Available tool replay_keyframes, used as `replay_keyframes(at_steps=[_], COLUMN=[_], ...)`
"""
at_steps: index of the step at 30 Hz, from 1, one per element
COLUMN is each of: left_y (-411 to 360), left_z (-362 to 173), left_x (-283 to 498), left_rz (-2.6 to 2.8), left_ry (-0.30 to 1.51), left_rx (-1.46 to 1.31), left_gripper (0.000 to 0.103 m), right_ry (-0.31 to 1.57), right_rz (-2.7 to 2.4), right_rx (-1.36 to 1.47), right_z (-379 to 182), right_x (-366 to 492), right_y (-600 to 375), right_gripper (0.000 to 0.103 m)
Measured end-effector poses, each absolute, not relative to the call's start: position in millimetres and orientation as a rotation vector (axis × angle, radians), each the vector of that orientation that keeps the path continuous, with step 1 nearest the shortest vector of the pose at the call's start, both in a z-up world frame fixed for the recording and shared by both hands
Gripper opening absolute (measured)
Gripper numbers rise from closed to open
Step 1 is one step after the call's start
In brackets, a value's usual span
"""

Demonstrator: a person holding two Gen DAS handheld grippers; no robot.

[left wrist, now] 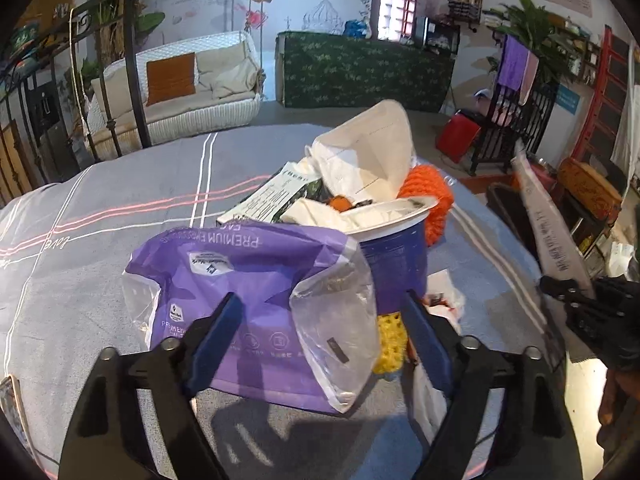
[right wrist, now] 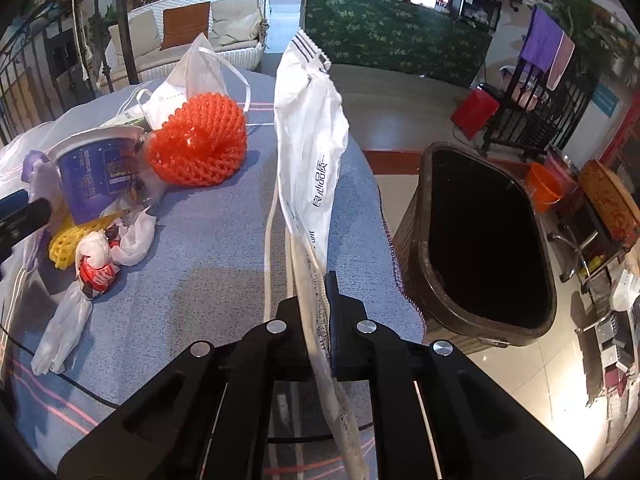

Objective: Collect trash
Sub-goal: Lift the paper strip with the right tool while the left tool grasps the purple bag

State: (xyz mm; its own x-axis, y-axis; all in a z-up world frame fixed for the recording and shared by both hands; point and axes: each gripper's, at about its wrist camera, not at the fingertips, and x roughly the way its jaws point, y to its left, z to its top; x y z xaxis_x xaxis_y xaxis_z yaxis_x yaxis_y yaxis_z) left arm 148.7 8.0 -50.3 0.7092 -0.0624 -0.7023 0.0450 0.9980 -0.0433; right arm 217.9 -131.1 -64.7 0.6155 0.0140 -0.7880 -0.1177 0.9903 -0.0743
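Most of the trash is not yet collected, as far as these views show. Nearest in the right wrist view, the right gripper (right wrist: 320,320) has its fingers pinched together on a long white wrapper (right wrist: 310,140), which stands up from the jaws above the grey sheet (right wrist: 208,280). Just beside the sheet's edge stands a dark bin (right wrist: 416,240); its inside is black and I cannot tell whether anything lies in it. My judgement: 1 piece is in hand and ready for the bin, nothing is confirmed dropped.

In the left wrist view, the left gripper (left wrist: 320,328) has its fingers apart, 1 on each side of a purple plastic bag (left wrist: 248,280), not pressing it as far as I can see. Behind the bag lies a yellow net sleeve (left wrist: 388,344), then a blue cup (left wrist: 396,264) that holds crumpled white paper. Past the cup are a printed carton (left wrist: 276,196), a white paper bag (left wrist: 372,152) and an orange net sleeve (left wrist: 436,200). A knotted white and red wrapper (right wrist: 96,268) also waits on the sheet.
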Motion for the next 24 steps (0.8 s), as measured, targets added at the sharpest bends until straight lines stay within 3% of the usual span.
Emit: replay_keyframes(at_steps=[7,10,24], left_y=[16.8,20.9,46.7], left_z=[-52.1,-51.2,-41.2], left_x=[143.9,137.4,114.9], left_rz=[-0.041,-0.051,-0.046], left_ry=[0.779,0.767,0.677], left_rx=[-0.058,-0.071,-0.16], left_gripper=[0.057,0.033,0.021], right_ry=[0.864,0.852,0.798], right_rz=[0.056,0.05,0.038], right_rx=[-0.166,-0.16,-0.172], right_z=[-60.6,-56.7,-45.2], right_x=[208.1,206.0,192.6], right_y=[-127.6,-129.9,-120.2], right_gripper=[0.006,0.006,0.006])
